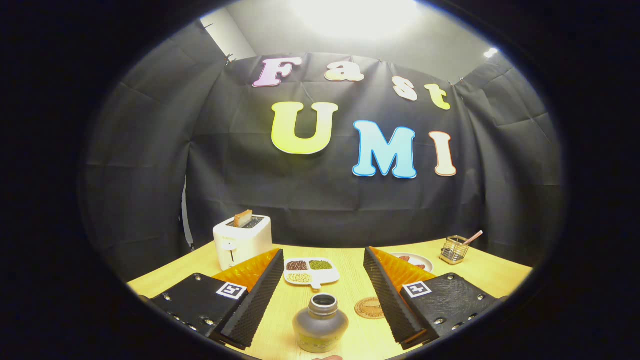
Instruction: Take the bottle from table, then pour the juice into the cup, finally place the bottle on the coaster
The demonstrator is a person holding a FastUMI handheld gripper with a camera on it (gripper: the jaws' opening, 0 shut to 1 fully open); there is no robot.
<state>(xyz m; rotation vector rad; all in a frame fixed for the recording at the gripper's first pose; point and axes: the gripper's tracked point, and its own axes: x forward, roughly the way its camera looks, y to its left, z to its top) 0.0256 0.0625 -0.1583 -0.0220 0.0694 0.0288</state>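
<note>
Gripper view. The hand-held gripper [320, 277] hangs above a pale wooden bench [480, 274] with its two fingers spread wide apart, gripping nothing. The bottle [320, 322] stands upright on the bench in the gap between the fingers, at 6 o'clock from their midpoint, touching neither; its mouth is uncapped and faces up. A round coaster [369, 308] lies flat on the bench just beside the bottle, at its 2 o'clock, partly hidden behind the right finger. Beyond the fingertips, at 12 o'clock from the bottle, sits a white divided dish [311, 271] holding dark, green and pale beans in separate compartments. A white toaster [242, 241] with a slice of toast [243, 218] standing in its slot is at 10 o'clock, near the bench's far edge. At 2 o'clock, beyond the right finger, lie a plate [417, 260] and, farther off, a wire basket [454, 249] with a stick leaning out.
</note>
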